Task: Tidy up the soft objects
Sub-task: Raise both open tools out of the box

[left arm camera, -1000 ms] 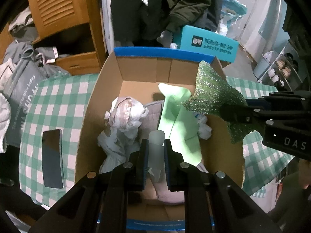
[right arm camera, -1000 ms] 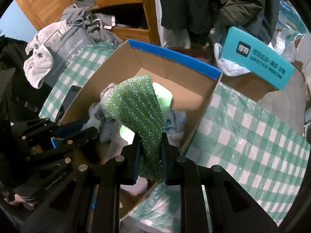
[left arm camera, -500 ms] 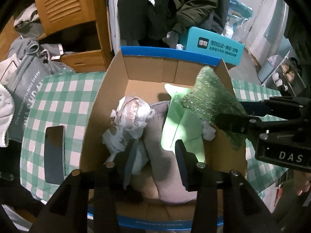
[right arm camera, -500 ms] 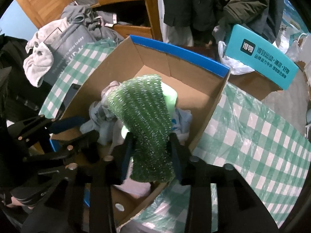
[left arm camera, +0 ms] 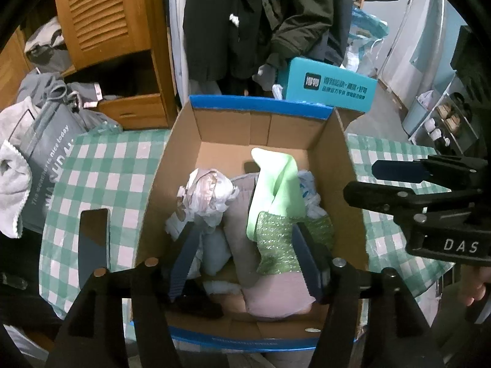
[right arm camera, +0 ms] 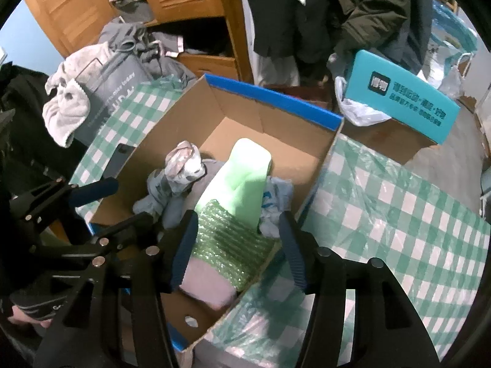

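- The right gripper (right arm camera: 234,245), which was pinching the green sparkly cloth (right arm camera: 233,245) a second ago, is now standing with its jaws spread wide and nothing between them; the cloth is lying inside the cardboard box (left arm camera: 260,113), at the near right corner, draped over the pink cloth (left arm camera: 276,297).
- The left gripper (left arm camera: 245,257) is likewise gaping now, having let go of the pale green foam piece (left arm camera: 276,184), which is leaning across the middle of the box with its far end pointing toward the far wall.
- Both grippers are hovering above the near edge of the box, touching nothing that I can make out.
- The crumpled white plastic bag (left arm camera: 205,193) is sitting toward the left wall of the box, beside the grey cloth (left arm camera: 239,214).
- Judging from this, two soft items are now stowed, so both tools are becoming free to fetch more.
- A phone (left arm camera: 93,242) is lying on the checked tablecloth (left arm camera: 122,165) just left of the box.
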The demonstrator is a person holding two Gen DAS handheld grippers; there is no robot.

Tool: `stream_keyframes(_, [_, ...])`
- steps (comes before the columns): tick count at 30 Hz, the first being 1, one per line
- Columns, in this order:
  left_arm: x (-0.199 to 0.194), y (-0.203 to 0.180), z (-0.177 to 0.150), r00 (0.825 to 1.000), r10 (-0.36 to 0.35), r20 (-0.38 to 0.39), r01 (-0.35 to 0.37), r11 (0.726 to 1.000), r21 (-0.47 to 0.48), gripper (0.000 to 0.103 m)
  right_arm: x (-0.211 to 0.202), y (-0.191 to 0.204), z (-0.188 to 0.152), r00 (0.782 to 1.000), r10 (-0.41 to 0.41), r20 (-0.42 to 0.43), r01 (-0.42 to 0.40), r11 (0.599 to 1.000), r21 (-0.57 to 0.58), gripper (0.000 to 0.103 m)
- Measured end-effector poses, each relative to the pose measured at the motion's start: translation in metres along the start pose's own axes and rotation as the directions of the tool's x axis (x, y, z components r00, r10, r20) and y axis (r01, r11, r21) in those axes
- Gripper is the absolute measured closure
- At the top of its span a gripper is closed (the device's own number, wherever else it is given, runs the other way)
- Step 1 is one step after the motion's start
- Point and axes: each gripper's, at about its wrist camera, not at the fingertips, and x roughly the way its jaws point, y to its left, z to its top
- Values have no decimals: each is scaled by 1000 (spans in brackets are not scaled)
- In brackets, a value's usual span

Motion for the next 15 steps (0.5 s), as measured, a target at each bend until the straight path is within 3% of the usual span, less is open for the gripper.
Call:
stream_keyframes(6, [-16, -12, 0, 999, -10, 33, 10, 1000, 24, 26, -26, -5, -4, 998, -14, 54, 13, 1000, 18, 40])
stream_keyframes(15, [-31, -29, 3, 998, -13, 60, 10, 999, 49, 25, -52, -20, -18, 994, -32, 105, 26, 998, 59, 39])
